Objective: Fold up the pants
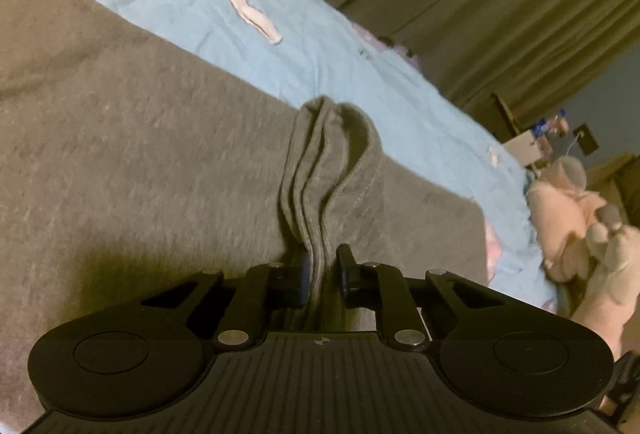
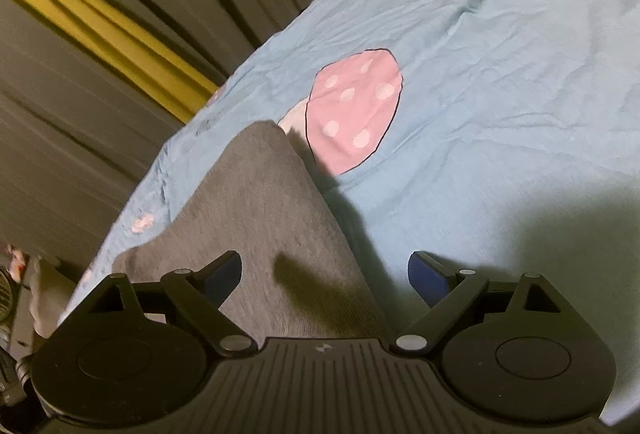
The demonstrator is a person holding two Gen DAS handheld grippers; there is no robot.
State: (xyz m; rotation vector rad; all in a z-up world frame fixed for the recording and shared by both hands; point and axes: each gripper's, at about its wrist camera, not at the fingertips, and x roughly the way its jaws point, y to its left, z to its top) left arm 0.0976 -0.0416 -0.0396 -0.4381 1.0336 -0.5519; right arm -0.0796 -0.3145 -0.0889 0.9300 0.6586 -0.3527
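The left gripper [image 1: 320, 270] clamped the grey pants' [image 1: 140, 154] bunched hem [image 1: 328, 154]; the right gripper [image 2: 324, 274] gaped empty; folding looked unfinished.

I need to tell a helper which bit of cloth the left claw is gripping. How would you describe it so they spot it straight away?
Start at the light blue bedsheet and find the grey pants spread over it. At their near edge a bunch of hemmed layers stands up, pinched in the left claw. Unlike the flat cloth around it, it rises in stitched ridges.
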